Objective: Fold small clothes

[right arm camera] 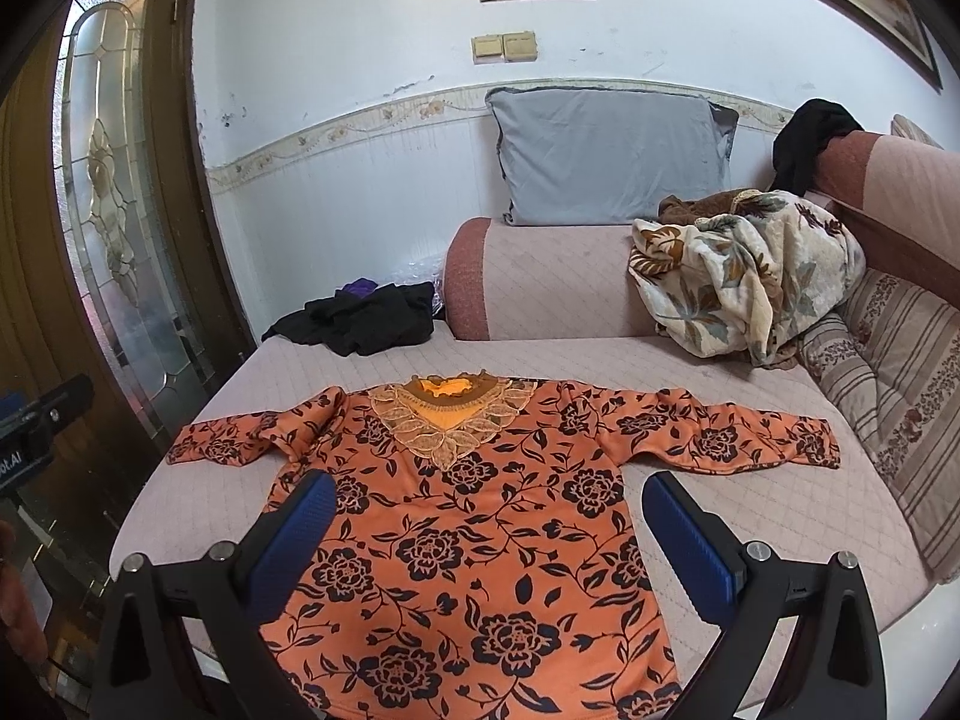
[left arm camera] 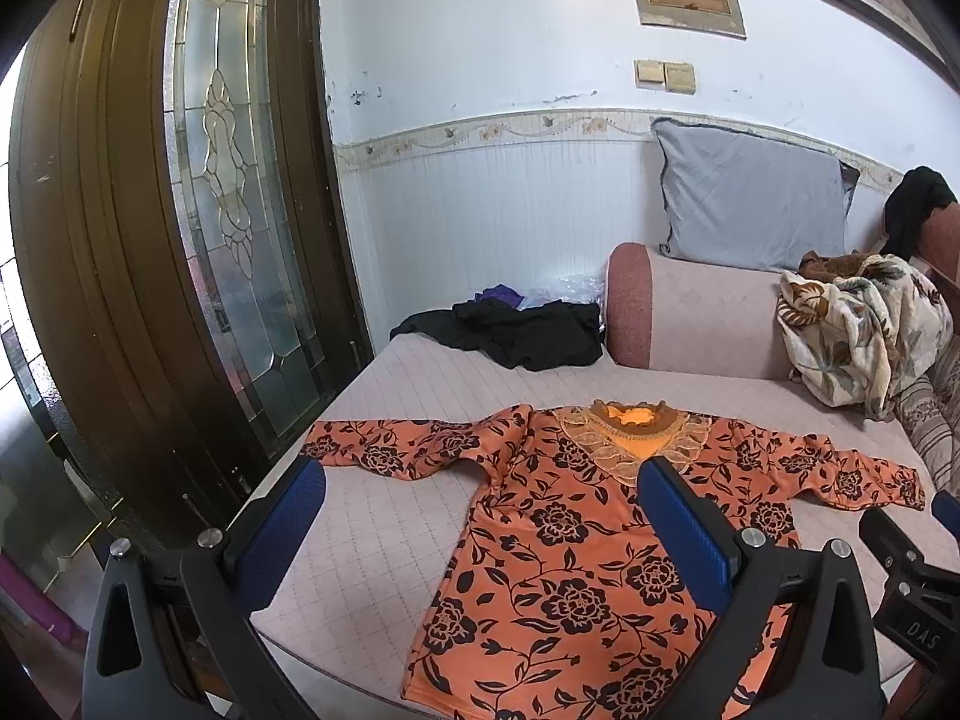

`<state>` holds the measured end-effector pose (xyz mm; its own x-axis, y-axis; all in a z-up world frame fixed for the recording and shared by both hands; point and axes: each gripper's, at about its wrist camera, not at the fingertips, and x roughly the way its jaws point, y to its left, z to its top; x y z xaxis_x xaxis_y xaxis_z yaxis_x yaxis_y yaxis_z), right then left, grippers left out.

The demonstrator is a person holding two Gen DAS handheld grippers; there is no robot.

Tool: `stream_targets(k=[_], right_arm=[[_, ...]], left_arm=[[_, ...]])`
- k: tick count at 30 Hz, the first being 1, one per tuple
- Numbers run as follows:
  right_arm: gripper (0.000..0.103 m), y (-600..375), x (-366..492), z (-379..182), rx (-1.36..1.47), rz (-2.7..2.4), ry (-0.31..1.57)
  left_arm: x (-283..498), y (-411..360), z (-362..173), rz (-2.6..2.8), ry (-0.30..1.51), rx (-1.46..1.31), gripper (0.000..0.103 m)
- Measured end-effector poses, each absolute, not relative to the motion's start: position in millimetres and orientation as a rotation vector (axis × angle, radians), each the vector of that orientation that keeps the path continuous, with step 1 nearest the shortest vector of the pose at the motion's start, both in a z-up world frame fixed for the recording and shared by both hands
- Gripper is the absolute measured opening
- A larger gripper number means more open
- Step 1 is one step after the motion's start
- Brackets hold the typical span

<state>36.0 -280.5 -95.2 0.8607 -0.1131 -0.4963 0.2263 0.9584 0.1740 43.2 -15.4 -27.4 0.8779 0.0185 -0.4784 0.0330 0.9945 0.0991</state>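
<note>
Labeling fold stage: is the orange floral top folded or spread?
Spread. The orange floral top lies flat on the sofa seat, both sleeves out sideways, lace collar up, no folds made.

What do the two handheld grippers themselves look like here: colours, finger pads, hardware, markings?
Both the left gripper and right gripper have matte black angular frames with triangular cutouts, silver round bolt heads, and textured blue finger pads. White lettering marks each body's side. No cables or sleeves visible.
</note>
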Motion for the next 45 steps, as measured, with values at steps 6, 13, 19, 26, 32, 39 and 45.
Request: stream_targets(k=[6, 13, 19, 26, 32, 39, 45], right_arm=[[0.103, -288.9, 61.6, -102.8, 0.244, -0.189, 0.518], [0.103, -329.5, 105.7, -135.8, 0.339, -0.243, 0.582], [0.103, -382.0, 138.0, -172.1, 0.405, -0.313, 0.616], [0.103, -529.3, 137.4, -263.4, 0.778, -0.474, 0.579], [0.103, -655.3, 97.1, -358.0, 1.406, -0.500, 0.327], [0.083, -708.4, 110.6, -394.7, 1.540, -0.516, 0.252], [0.037, -742.7, 134.7, -411.5, 1.514, -0.598, 0.281]], left_arm=[[70.5, -25.2, -45.3, -0.006, 0.538, 0.119, 0.103], [110.7, -43.4, -75.0, -0.017, 0.603, 0.135, 0.103], [159.0, -68.9, -119.2, -0.037, 0.672, 0.137, 0.103], [239.2, -117.8, -246.0, -0.045, 0.953, 0.175, 0.103], [256.9, -139.9, -304.6, -0.068, 1.063, 0.228, 0.103], [254.1, -137.0, -323.3, -0.102, 1.034, 0.163, 0.103], [248.1, -129.9, -322.0, -0.094, 1.030, 0.133, 0.103]])
